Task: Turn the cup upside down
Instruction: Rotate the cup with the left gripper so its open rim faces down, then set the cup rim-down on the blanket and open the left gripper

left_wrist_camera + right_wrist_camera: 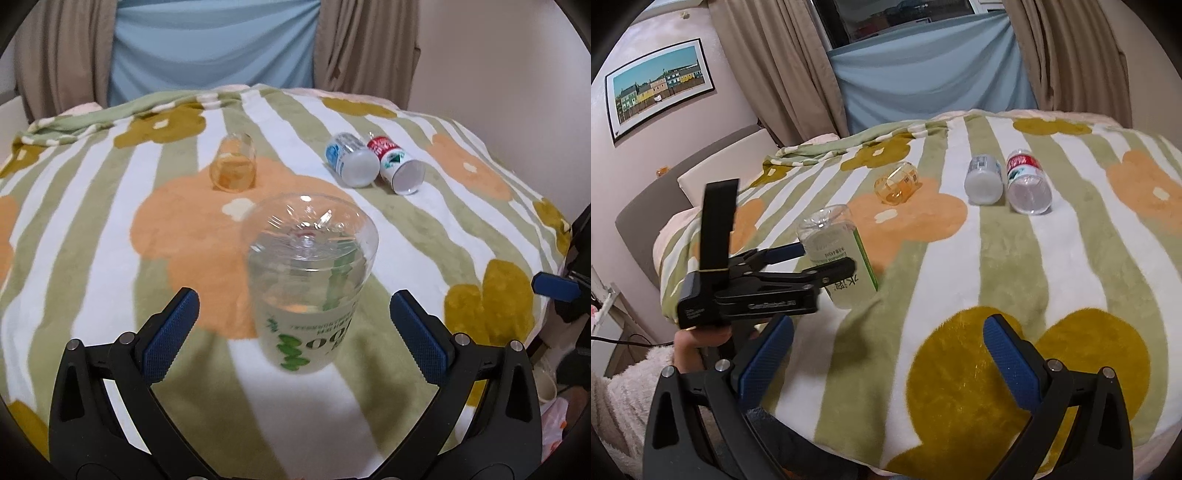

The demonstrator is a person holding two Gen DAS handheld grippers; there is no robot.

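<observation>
A clear plastic cup with green print (306,284) stands upside down on the flowered blanket (110,229), its base up. My left gripper (295,325) is open, its blue pads on either side of the cup and not touching it. The right wrist view shows the same cup (836,254) with the left gripper (816,258) around it. My right gripper (888,354) is open and empty over the blanket's near edge (960,387).
A small amber cup (233,163) lies on its side farther back. A white-blue cup (351,158) and a red-white cup (397,164) lie side by side at the back right. Curtains and a blue cloth hang behind.
</observation>
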